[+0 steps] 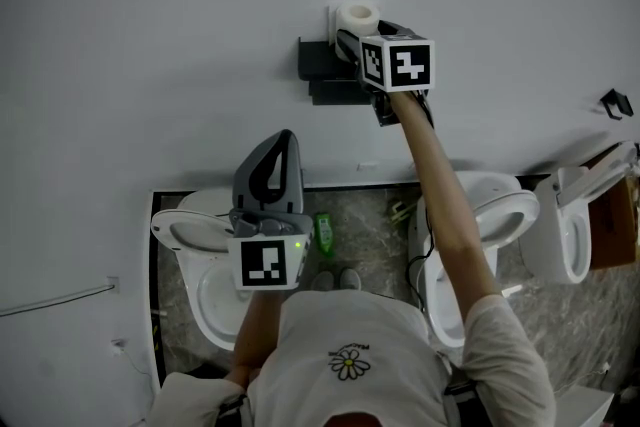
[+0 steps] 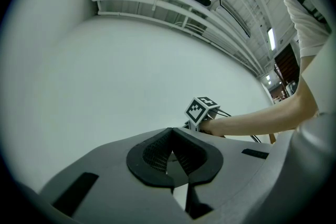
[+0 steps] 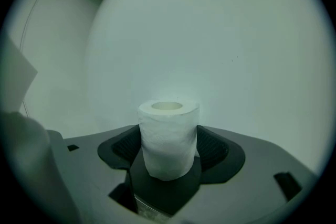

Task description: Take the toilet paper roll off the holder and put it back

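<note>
The white toilet paper roll (image 1: 357, 17) stands upright between the jaws of my right gripper (image 1: 350, 35), close to the white wall and just above the black wall holder (image 1: 318, 63). In the right gripper view the roll (image 3: 168, 139) fills the gap of that gripper (image 3: 168, 150), and both dark pads press on its sides. My left gripper (image 1: 285, 140) hangs lower, over the left toilet, far from the roll. Its jaws (image 2: 170, 132) meet at the tips with nothing between them. The right gripper's marker cube (image 2: 201, 109) shows beyond them.
A toilet (image 1: 200, 260) with its seat up sits below the left gripper, and two more (image 1: 495, 215) (image 1: 565, 235) stand to the right. A green bottle (image 1: 324, 235) stands on the marbled floor between the toilets. The white wall (image 1: 150, 35) fills the upper view.
</note>
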The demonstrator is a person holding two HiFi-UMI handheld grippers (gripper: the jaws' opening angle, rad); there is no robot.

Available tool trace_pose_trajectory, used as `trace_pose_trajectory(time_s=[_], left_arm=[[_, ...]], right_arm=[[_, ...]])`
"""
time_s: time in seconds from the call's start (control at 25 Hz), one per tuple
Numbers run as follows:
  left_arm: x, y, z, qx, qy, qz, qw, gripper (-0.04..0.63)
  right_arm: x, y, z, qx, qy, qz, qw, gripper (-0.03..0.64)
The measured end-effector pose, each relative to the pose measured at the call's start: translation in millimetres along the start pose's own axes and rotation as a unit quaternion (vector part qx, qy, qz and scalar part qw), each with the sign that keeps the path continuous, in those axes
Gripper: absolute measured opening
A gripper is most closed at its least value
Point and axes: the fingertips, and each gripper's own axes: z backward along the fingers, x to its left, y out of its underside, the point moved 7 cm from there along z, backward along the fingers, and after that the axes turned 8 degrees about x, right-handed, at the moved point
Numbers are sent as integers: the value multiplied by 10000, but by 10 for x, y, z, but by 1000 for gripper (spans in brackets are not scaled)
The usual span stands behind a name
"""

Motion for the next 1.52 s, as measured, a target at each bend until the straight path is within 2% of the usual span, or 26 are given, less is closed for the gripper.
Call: trace_pose_trajectory(time_s=[0.2, 0.48, 0.72, 1.0, 1.16, 1.32, 1.52], left_arm=[[-18, -14, 3, -8, 6, 33, 10000, 17], [53, 1, 17, 45, -105, 9, 9999, 15], [85, -4, 3, 70, -139, 2, 9999, 16], [89, -44, -33, 30, -87, -11, 10000, 15], [78, -78, -75, -36, -12, 71, 10000, 15], [35, -98, -94, -51, 84, 115, 9999, 15], [-52, -143, -103, -93, 165, 91, 9998, 15]], right_arm=[[67, -49, -80, 34, -98, 123, 9999, 284], [73, -55, -80, -60, -26, 251, 9997, 285], [70, -58, -42, -191, -36, 144, 9997, 285], [56, -297, 326, -806, -58, 95, 9967, 285], [65, -383, 692, -1349, -21, 175, 9907, 285], [146, -296, 1128, -1900, 46, 378, 9811, 285], [244, -29, 1604, -2332, 265, 411, 9712, 285]])
